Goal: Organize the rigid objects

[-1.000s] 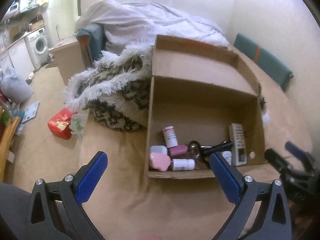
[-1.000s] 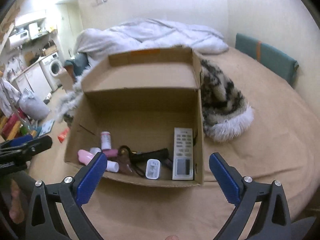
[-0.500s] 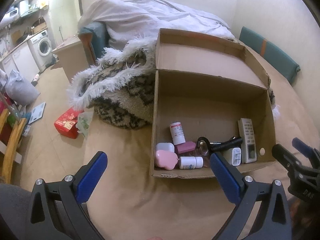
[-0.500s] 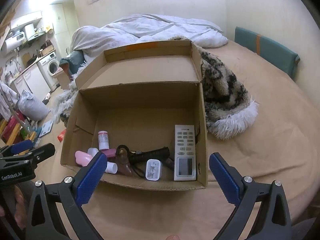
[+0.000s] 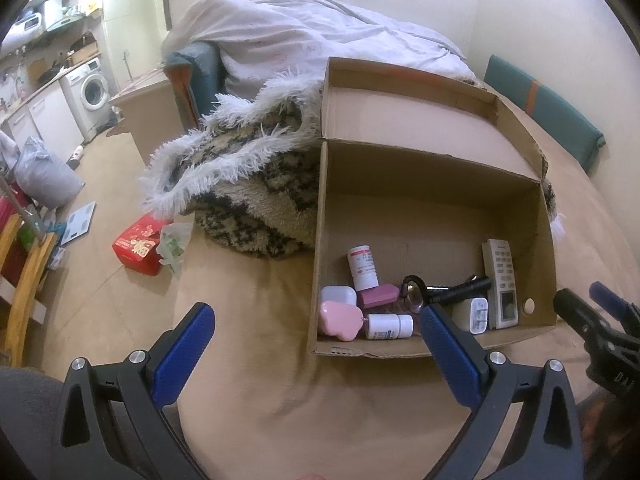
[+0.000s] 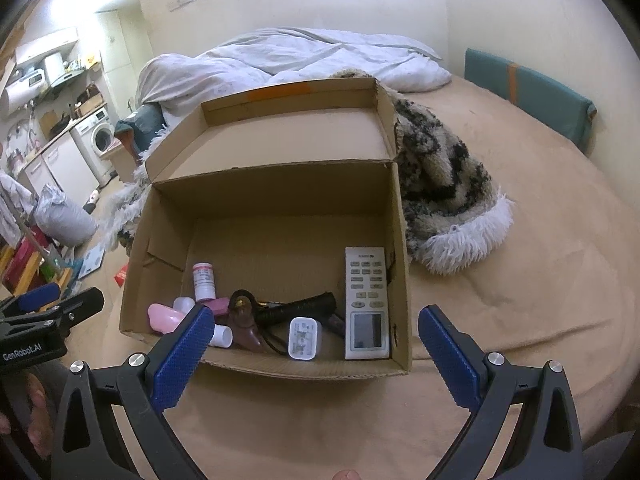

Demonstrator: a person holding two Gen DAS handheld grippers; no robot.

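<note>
The cardboard box [image 6: 276, 208] sits on the tan bed [image 6: 520, 280] with its lid flap folded back toward the top of the frame, which leaves the inside open from above. All the hard items are crowded along its near wall, low in the frame: a white remote [image 6: 367, 304] lying flat against the right wall, a white charger [image 6: 305, 338] beside it, a black flashlight [image 6: 296, 307] lying crosswise, an upright pill bottle [image 6: 204, 282], and a pink case [image 5: 339, 319] toward the lower left (probably dropped in from the near side). The far half of the box floor is bare, so there is room to spread them. The left claw [image 5: 316, 344] is spread wide and holds nothing, touching nothing. The right claw [image 6: 314, 344] is likewise wide and empty, hovering short of the box.
</note>
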